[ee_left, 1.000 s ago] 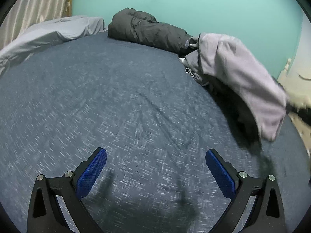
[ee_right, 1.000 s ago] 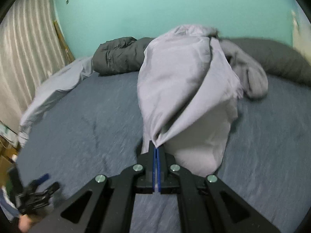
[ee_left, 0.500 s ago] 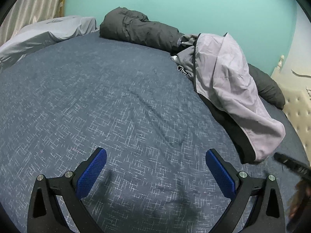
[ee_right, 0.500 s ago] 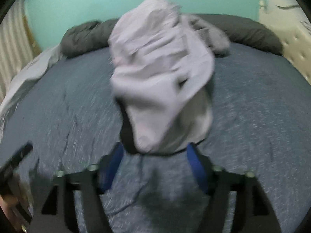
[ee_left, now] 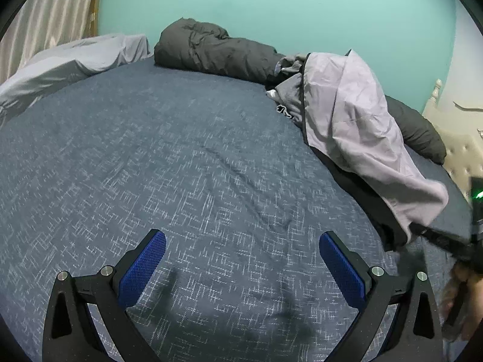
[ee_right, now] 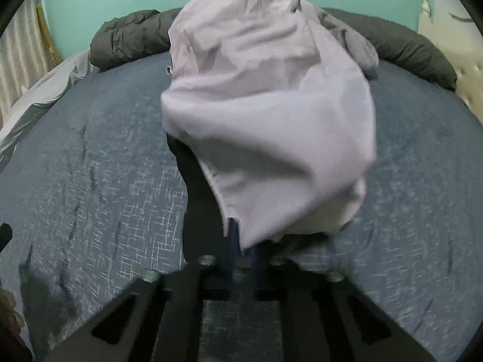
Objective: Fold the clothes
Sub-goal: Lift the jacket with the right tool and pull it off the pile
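A: Nearest the bed (ee_left: pixel 181 157)'s front edge?
B: The left gripper (ee_left: pixel 241 268), spread wide over bare sheet.
A: The right gripper (ee_right: pixel 244 259)?
B: Blurred, pads nearly together at the lilac garment (ee_right: pixel 265 114)'s hem; grip unclear.
A: Beyond?
B: The garment trails back to a dark duvet (ee_left: pixel 211 51) by the wall.

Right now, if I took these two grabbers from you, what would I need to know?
Left gripper: open, holding nothing, above bare blue bedspread.
Right gripper: blurred, fingers close together at the hem of the lilac garment; I cannot tell if it grips.
The garment lies crumpled toward the far right of the bed, partly over a grey piece, by the dark duvet.
Done: nothing folded.
Left: spread it flat, fold it, then the grey piece.
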`<state>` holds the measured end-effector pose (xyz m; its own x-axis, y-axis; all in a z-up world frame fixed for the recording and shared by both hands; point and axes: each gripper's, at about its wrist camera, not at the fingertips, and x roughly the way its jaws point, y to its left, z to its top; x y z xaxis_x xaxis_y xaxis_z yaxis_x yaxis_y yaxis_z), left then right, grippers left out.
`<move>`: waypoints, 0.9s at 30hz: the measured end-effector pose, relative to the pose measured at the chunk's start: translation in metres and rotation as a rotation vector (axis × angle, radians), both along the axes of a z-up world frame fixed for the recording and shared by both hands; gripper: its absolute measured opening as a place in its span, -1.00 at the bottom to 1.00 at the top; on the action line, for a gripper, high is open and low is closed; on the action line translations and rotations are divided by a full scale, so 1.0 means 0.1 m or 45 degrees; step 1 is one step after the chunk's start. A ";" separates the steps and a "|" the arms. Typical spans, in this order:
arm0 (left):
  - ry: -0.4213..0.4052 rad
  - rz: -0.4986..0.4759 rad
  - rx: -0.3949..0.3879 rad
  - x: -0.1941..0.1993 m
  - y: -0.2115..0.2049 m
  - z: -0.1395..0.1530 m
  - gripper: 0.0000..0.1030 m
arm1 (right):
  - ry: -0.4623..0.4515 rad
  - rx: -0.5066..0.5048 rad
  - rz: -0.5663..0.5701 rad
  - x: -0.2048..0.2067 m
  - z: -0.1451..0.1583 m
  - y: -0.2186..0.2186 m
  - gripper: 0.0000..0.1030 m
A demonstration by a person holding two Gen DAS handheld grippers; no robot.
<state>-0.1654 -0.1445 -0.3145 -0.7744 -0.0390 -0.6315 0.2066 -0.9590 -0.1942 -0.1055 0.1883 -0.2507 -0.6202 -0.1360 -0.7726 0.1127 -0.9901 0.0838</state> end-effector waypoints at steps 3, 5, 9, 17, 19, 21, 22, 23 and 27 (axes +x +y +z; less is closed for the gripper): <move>0.019 -0.013 -0.028 0.03 0.06 0.06 1.00 | 0.050 -0.017 0.048 0.09 0.22 -0.01 -0.98; 0.028 -0.025 -0.038 0.08 0.10 0.13 1.00 | 0.091 -0.032 0.081 0.19 0.42 -0.01 -0.98; 0.042 -0.030 -0.007 0.32 0.15 0.33 1.00 | 0.187 -0.064 0.139 0.48 0.89 0.06 -0.98; 0.123 -0.065 0.012 0.81 0.24 1.05 1.00 | 0.327 -0.051 0.262 1.13 1.77 0.10 -0.99; 0.142 -0.084 -0.018 0.91 0.30 1.25 1.00 | 0.358 -0.064 0.270 1.28 1.92 0.14 -0.99; 0.155 -0.114 -0.038 1.02 0.38 1.42 1.00 | 0.387 -0.076 0.270 1.41 2.06 0.17 -0.99; 0.165 -0.132 -0.043 1.07 0.42 1.50 1.00 | 0.400 -0.085 0.269 1.46 2.13 0.18 -0.99; 0.173 -0.146 -0.051 1.13 0.46 1.57 1.00 | 0.413 -0.095 0.268 1.52 2.20 0.20 -0.99; 0.186 -0.211 -0.048 1.28 0.59 1.73 1.00 | 0.471 -0.120 0.278 1.72 2.47 0.23 -0.99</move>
<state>-0.0377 -0.0851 -0.1411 -0.8555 0.0750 -0.5124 0.0179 -0.9846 -0.1741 0.0670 0.2113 -0.0035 -0.8014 -0.3542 -0.4820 0.3581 -0.9296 0.0877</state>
